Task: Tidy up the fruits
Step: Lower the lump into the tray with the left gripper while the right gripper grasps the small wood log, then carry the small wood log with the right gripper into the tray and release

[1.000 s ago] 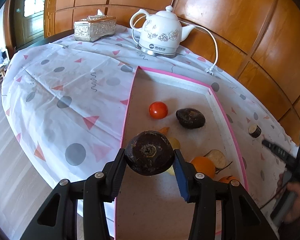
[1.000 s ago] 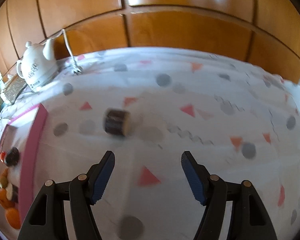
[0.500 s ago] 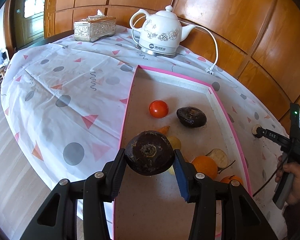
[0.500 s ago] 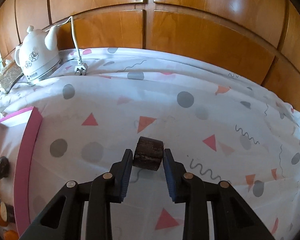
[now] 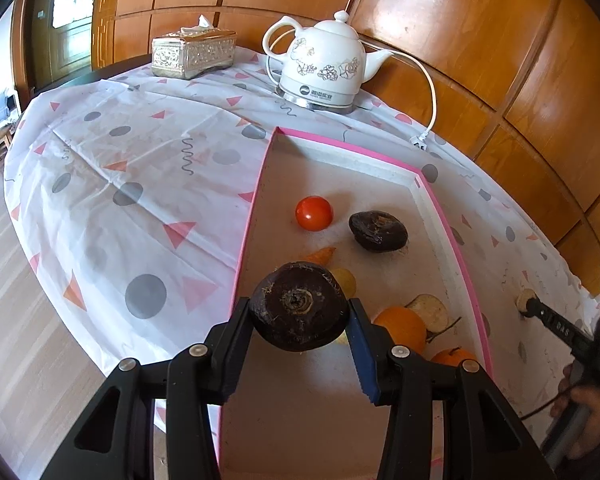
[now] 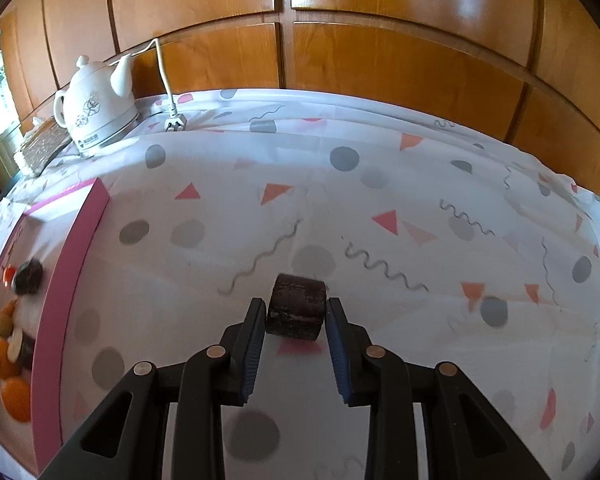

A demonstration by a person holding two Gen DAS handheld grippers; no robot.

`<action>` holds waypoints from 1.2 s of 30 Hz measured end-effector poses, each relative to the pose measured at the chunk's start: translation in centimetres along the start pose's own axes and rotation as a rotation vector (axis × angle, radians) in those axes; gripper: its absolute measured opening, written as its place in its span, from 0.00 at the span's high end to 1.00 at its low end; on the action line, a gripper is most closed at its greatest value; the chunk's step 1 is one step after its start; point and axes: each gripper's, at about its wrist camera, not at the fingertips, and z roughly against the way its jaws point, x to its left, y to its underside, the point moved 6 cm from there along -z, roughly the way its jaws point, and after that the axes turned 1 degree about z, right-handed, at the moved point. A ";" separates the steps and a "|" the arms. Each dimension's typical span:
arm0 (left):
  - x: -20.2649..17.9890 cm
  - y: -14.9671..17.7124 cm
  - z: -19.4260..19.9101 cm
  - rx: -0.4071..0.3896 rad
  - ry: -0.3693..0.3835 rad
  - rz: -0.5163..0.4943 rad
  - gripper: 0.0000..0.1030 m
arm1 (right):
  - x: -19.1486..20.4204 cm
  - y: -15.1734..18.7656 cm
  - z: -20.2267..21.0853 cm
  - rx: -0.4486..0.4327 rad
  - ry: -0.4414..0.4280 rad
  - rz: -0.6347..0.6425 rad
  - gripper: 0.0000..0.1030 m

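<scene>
- Left gripper (image 5: 299, 322) hovers over the pink-rimmed tray (image 5: 440, 210), clamped on a round dark fruit (image 5: 299, 311).
- Right gripper (image 6: 296, 322) pinches one dark cut chunk (image 6: 297, 309) over the patterned tablecloth (image 6: 380, 220).
- Tray count: one red tomato (image 5: 314, 213), one more dark fruit (image 5: 378, 231), two oranges.

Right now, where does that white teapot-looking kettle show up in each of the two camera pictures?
Left wrist view: the white kettle stands top centre, beyond the pink-edged tray.
Right wrist view: it sits at the upper left, by the wooden wall.
Shared landmark: the tray, whose far end points toward the kettle.
</scene>
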 end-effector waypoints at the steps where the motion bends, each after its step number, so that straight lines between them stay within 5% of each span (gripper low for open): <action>1: -0.1 0.0 0.1 -0.002 -0.001 0.000 0.54 | -0.1 0.3 0.3 -0.001 -0.001 0.000 0.71; 36: -1.9 -0.3 3.1 -0.085 -0.019 -0.064 0.41 | -6.9 8.1 4.5 0.017 0.053 -0.161 0.72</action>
